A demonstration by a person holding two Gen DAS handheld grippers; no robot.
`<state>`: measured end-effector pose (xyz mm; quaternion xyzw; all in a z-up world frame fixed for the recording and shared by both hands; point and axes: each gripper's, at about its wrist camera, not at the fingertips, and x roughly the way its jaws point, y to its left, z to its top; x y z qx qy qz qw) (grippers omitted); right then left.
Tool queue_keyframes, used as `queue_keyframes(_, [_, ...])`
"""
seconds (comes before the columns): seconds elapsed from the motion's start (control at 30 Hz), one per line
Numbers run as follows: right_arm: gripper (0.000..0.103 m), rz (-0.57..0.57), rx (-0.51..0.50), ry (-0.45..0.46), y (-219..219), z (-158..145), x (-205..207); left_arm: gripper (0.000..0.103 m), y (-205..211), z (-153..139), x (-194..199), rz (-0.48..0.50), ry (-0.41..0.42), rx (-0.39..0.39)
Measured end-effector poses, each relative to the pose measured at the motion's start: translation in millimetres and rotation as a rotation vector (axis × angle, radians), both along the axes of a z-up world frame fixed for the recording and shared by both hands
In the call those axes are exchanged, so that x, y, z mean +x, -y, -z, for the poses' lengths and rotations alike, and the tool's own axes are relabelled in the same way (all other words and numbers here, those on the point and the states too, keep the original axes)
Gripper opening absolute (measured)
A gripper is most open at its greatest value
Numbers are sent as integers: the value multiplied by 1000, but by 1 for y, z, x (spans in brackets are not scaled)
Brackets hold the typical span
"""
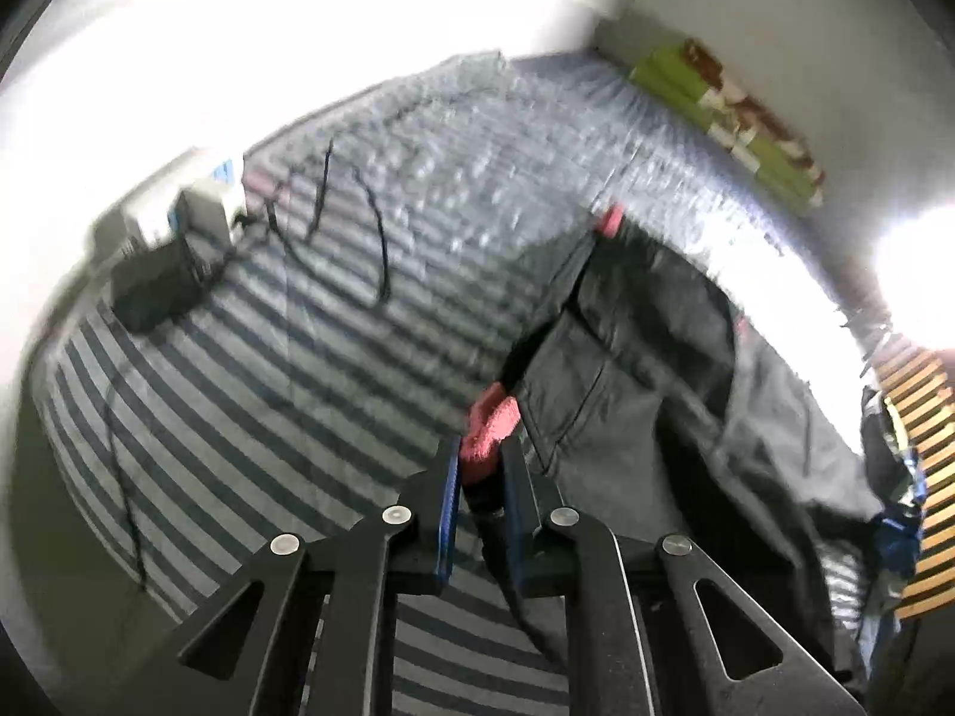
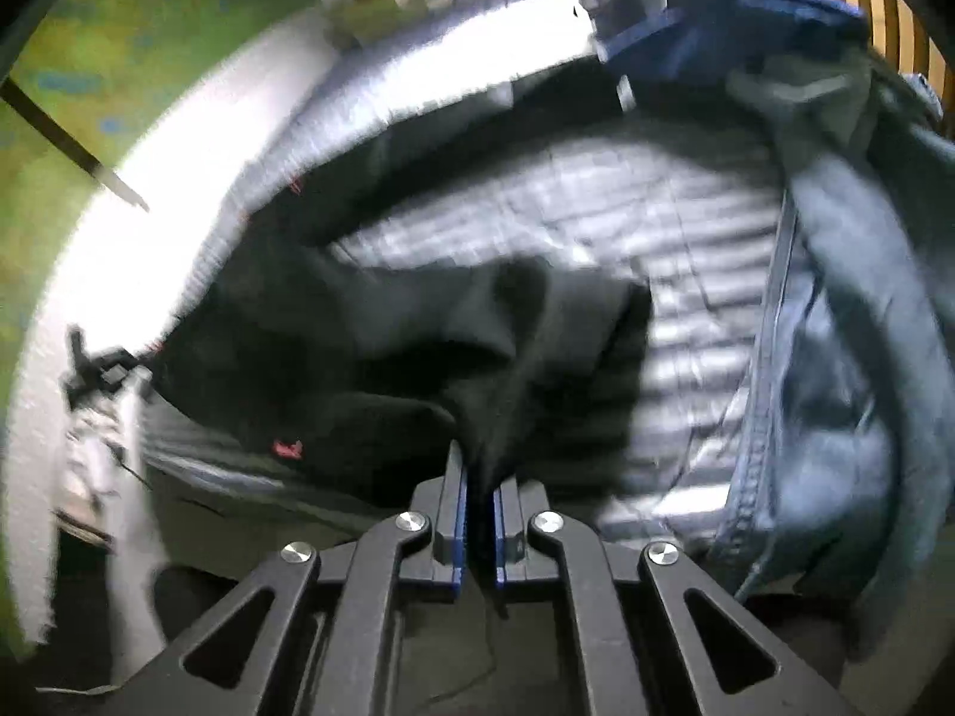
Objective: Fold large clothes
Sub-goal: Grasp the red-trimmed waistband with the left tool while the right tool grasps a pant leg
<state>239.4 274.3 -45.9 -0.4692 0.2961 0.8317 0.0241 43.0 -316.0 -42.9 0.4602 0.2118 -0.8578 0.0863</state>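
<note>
A black garment [image 1: 632, 358] with pink ribbed trim [image 1: 492, 417] lies on a bed with a grey and dark striped cover [image 1: 286, 370]. My left gripper [image 1: 482, 465] is shut on the pink trim and the black cloth at that corner, lifted off the cover. In the right wrist view the same black garment [image 2: 382, 346] hangs in folds from my right gripper [image 2: 478, 477], which is shut on a pinch of its black cloth. A small pink mark [image 2: 287, 449] shows on the cloth at lower left. Both views are blurred.
A black box [image 1: 161, 286] and a pale device [image 1: 203, 203] with thin cables sit on the cover at left. Blue denim clothing [image 2: 835, 358] is heaped at right. A slatted wooden frame [image 1: 919, 411] borders the bed, and green boxes [image 1: 728, 113] line the wall.
</note>
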Motion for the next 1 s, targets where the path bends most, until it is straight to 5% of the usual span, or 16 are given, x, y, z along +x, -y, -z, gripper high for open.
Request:
queue_keyframes(0.1, [6, -25, 10, -25, 0, -18, 9, 14, 6, -19, 13, 5, -32, -20])
queue_keyframes(0.23, [18, -182, 47, 148, 22, 19, 13, 14, 16, -1, 19, 10, 55, -98])
queue_keyframes(0.3, [19, -150, 67, 159, 14, 28, 15, 0, 25, 11, 22, -19, 95, -132])
queue_keyframes(0.4, [29, 7, -47, 81, -32, 28, 12, 0, 43, 24, 26, -64, 118, -99])
queue_keyframes(0.47, [42, 81, -5, 70, -56, 31, 1, 0, 47, 28, 29, -74, 125, -108])
queue_keyframes(0.53, [54, 92, 17, 101, -68, 43, -18, 0, 48, 29, 30, -67, 124, -103])
queue_keyframes(0.7, [57, 81, 51, 128, -65, 71, -63, 0, 43, 33, 29, -29, 126, -111])
queue_keyframes(0.77, [35, 36, 148, 154, -45, 71, -77, 0, 37, 35, 27, -12, 129, -108])
queue_keyframes(0.8, [6, 19, 204, 170, -38, 70, -81, 0, 35, 37, 26, -5, 129, -105])
queue_keyframes(0.87, [6, 16, 284, 194, -32, 66, -85, 7, 32, 41, 24, -1, 138, -97])
queue_keyframes(0.93, [6, 71, 339, 194, -36, 58, -79, 47, 32, 47, 23, -1, 149, -65])
queue_keyframes(1.0, [13, 93, 372, 205, -37, 52, -71, 70, 31, 50, 25, 13, 137, -46])
